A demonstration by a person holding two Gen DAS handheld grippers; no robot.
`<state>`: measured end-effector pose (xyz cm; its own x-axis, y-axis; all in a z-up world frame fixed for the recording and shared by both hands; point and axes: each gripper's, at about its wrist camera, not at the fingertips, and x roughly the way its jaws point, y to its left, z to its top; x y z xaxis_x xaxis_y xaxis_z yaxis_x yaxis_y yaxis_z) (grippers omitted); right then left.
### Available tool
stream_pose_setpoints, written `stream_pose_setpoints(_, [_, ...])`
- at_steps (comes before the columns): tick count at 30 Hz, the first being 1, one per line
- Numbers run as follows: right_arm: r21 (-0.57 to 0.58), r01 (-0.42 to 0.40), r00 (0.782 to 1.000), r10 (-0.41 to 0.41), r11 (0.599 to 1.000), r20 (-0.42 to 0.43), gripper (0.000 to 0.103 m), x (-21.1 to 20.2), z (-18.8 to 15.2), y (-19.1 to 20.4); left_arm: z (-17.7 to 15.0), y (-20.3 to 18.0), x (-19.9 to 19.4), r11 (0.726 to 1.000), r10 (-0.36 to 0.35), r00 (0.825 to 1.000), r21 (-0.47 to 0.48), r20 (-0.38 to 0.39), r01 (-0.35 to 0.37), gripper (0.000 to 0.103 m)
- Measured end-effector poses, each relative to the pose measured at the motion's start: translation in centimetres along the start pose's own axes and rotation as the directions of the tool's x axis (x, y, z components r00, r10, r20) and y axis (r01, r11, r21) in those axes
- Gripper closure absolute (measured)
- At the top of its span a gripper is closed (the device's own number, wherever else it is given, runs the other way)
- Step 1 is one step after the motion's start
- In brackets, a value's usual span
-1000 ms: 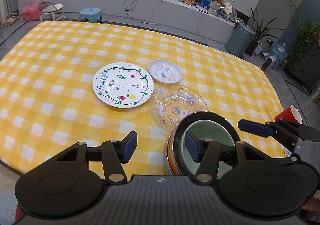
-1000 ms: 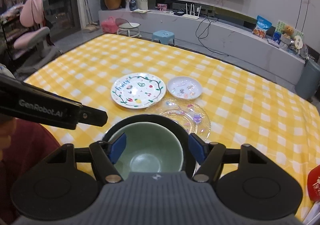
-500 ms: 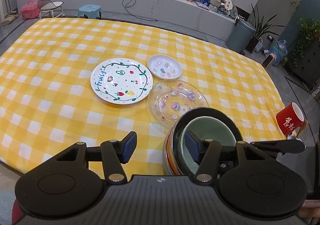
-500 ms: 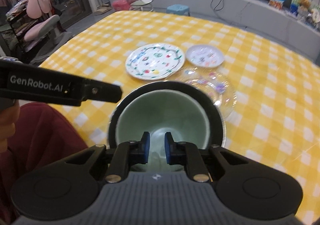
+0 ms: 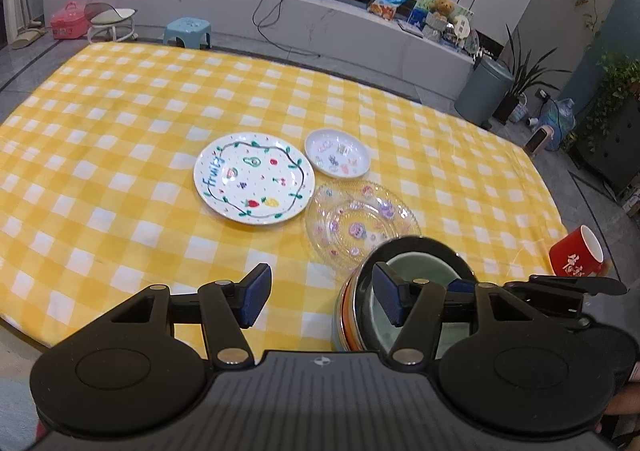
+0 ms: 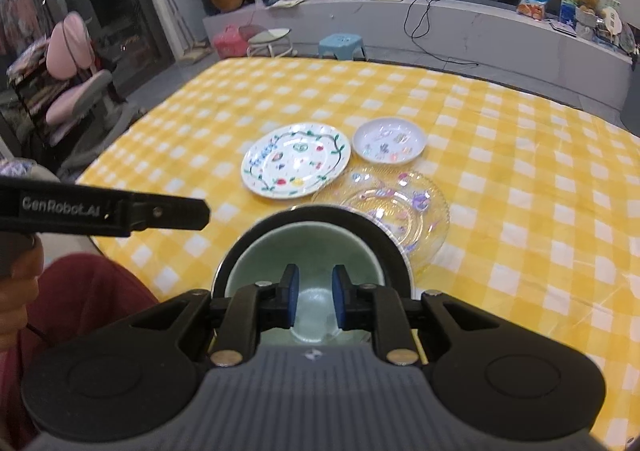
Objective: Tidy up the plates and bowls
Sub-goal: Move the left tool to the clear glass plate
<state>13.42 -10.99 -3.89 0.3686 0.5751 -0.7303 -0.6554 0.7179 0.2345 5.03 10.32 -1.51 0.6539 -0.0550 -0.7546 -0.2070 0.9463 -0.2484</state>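
A green bowl (image 5: 424,271) (image 6: 304,247) nests in a black bowl (image 5: 420,245) (image 6: 384,235) on top of a stack of orange-rimmed bowls (image 5: 346,315) at the table's near edge. My left gripper (image 5: 322,299) is open and its jaws are opening. The stack's left wall lies between them, untouched. My right gripper (image 6: 314,299) hangs over the green bowl's inside. Its jaws are a narrow gap apart and opening, with nothing pinched. Beyond lie a fruit-painted plate (image 5: 254,179) (image 6: 296,161), a small white dish (image 5: 337,153) (image 6: 390,141) and a clear glass plate (image 5: 360,223) (image 6: 396,203).
A yellow checked cloth (image 5: 120,123) covers the table. A red mug (image 5: 578,257) stands at the right edge, close to the right gripper's finger (image 5: 560,287). The left gripper's arm (image 6: 104,211) crosses the right wrist view above a person's dark red sleeve (image 6: 80,291).
My right gripper's jaws went from wide apart to a narrow gap and dropped in over the green bowl. The left gripper stayed in place. The plates have not moved.
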Motion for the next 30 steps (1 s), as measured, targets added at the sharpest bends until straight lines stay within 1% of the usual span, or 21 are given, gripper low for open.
stream_pose_setpoints(1, [0.016,-0.001,1.0,0.0,1.0,0.012,0.085,-0.3,0.2,-0.3,0.1,0.0,-0.2,1.0,0.004,1.0,-0.002,0.007,-0.004,0.034])
stream_pose_setpoints(2, [0.035,-0.004,1.0,0.003,0.999,0.025,0.081,-0.6,0.3,-0.7,0.2,0.0,-0.5,1.0,0.005,1.0,-0.003,0.016,-0.005,0.034])
stream_pose_setpoints(6, [0.132,-0.036,0.997,0.026,0.991,0.076,0.079,-1.8,0.9,-2.6,1.0,-0.2,-1.3,1.0,0.002,0.999,-0.005,0.041,-0.002,0.033])
stream_pose_setpoints(9, [0.231,-0.132,0.985,0.101,0.964,0.143,0.079,-2.8,0.9,-4.4,1.9,-0.4,-1.6,0.999,0.034,0.998,-0.011,0.058,-0.033,0.033])
stream_pose_setpoints(12, [0.265,-0.197,0.969,0.146,0.944,0.199,0.079,-3.9,1.2,-5.4,3.0,-0.6,-1.7,0.997,0.08,0.995,-0.018,0.067,-0.079,0.033])
stream_pose_setpoints(13, [0.27,-0.203,0.965,0.145,0.941,0.219,0.078,-4.4,1.3,-5.6,3.4,-0.7,-1.7,0.996,0.091,0.993,-0.021,0.07,-0.09,0.033])
stream_pose_setpoints(14, [0.273,-0.203,0.962,0.139,0.94,0.235,0.074,-4.7,1.4,-5.8,3.8,-0.8,-1.6,0.995,0.103,0.992,-0.024,0.074,-0.101,0.033])
stream_pose_setpoints(17, [0.293,-0.191,0.957,0.111,0.937,0.268,0.072,-5.7,1.8,-6.8,4.8,-1.0,-1.1,0.994,0.109,0.991,-0.025,0.074,-0.107,0.032])
stream_pose_setpoints(20, [0.328,-0.183,0.952,0.085,0.927,0.294,0.072,-6.3,1.8,-8.4,5.7,-1.3,-0.1,0.995,0.095,0.994,-0.022,0.059,-0.094,0.032])
stream_pose_setpoints(24, [0.383,-0.191,0.952,0.076,0.904,0.295,0.072,-5.5,1.4,-10.9,7.0,-1.5,2.0,0.998,0.057,0.998,-0.01,0.027,-0.056,0.032])
stream_pose_setpoints(27, [0.426,-0.198,0.961,0.089,0.883,0.263,0.072,-3.8,1.1,-12.7,7.7,-1.2,3.9,1.0,0.018,1.0,-0.009,0.008,-0.018,0.033])
stream_pose_setpoints(30, [0.476,-0.177,0.973,0.08,0.861,0.217,0.072,-1.6,0.5,-14.1,7.5,-0.6,5.8,0.999,-0.041,0.999,-0.001,-0.008,0.041,0.034])
